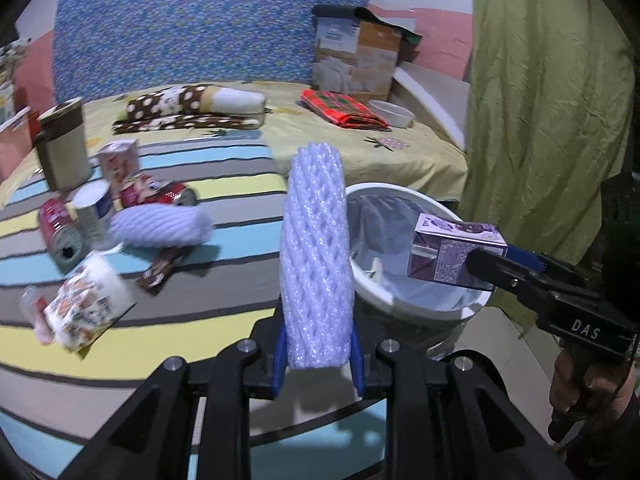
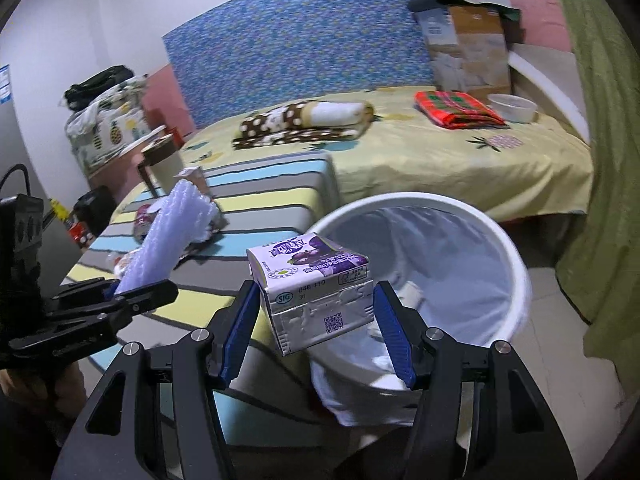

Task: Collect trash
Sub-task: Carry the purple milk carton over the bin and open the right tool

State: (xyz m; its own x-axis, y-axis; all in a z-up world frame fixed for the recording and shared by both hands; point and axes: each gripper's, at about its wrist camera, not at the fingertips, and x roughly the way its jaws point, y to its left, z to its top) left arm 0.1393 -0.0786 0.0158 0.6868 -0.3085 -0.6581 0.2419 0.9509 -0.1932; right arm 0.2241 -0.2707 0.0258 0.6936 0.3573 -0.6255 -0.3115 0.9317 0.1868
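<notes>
Left gripper is clamped on a white foam net sleeve, held upright just beside the rim of a round white plastic trash bin lined with a pale bag. Right gripper pinches a small purple grape-drink carton between its blue pads, poised over the bin's near rim. On the striped-cloth table, toward its left edge, lie two red cans, a white tin, a second foam sleeve, a brown snack wrapper and a printed paper cup.
</notes>
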